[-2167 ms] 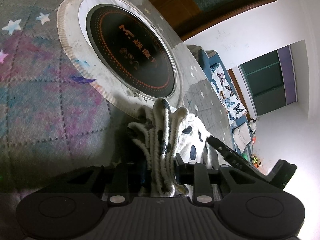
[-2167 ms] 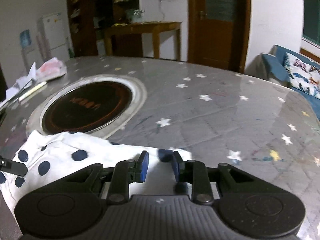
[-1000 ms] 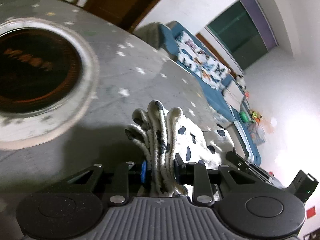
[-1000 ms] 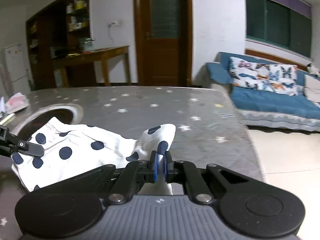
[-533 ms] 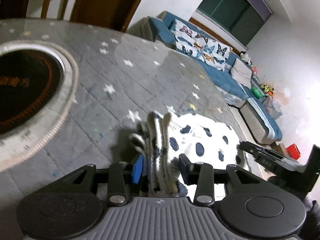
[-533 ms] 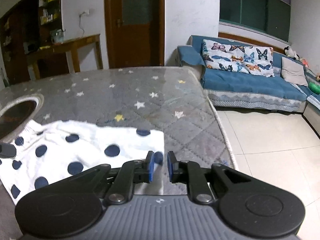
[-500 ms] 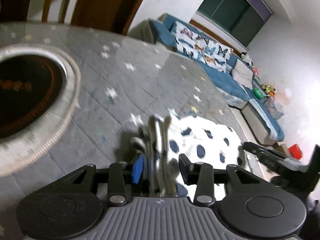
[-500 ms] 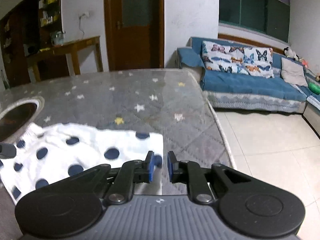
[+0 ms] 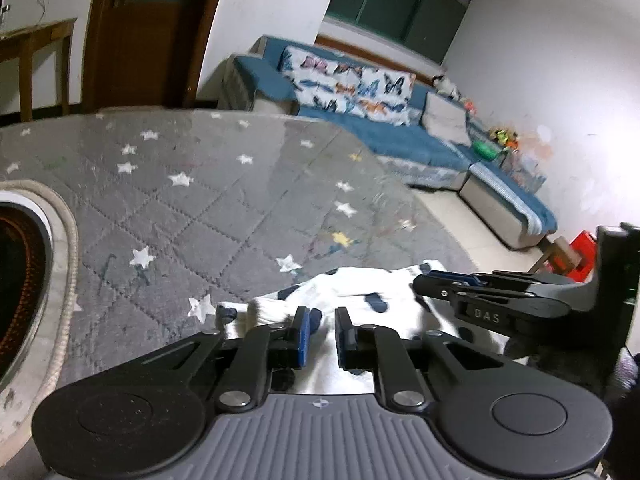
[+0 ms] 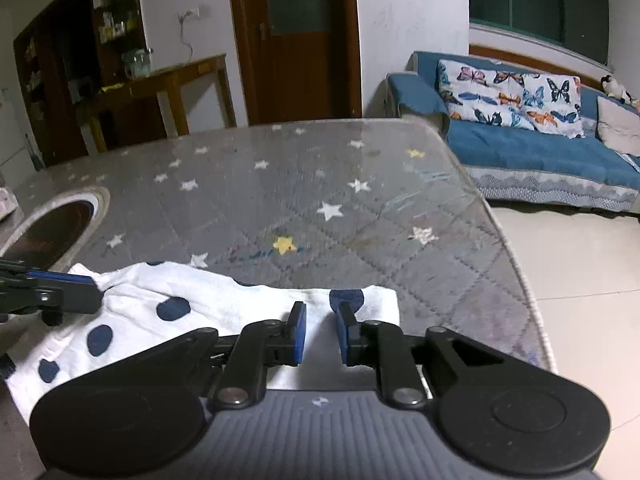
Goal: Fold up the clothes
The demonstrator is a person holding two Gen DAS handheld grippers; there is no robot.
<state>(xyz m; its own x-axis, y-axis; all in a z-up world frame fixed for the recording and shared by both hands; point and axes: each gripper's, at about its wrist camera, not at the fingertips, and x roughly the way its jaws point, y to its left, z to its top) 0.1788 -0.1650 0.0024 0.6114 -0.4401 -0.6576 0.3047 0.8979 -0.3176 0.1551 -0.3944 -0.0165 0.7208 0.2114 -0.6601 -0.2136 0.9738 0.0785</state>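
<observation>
A white garment with dark blue dots [image 10: 200,300] lies flat on the grey star-quilted table cover [image 10: 320,184], near the table's right edge. My right gripper [image 10: 320,328] hovers over the garment's right corner. Its jaws are opening, and a gap shows between the blue pads with nothing pinched. In the left wrist view the garment [image 9: 360,292] lies under my left gripper [image 9: 320,328]. Its jaws are closing but still apart, and no cloth is pressed between them. The right gripper's fingers [image 9: 440,284] reach in from the right; the left gripper's fingers [image 10: 72,292] show at the left.
A round hob set in the table [image 9: 16,280] lies to the left, also seen in the right wrist view as the round hob [image 10: 52,228]. The table's rounded edge [image 10: 524,292] drops to a tiled floor. A blue sofa with butterfly cushions [image 10: 520,136] stands beyond.
The bunched cloth edge has left the left gripper's jaws and now lies flat. The right gripper has released the corner it pinched. Both grippers came down toward the table's sofa-side edge.
</observation>
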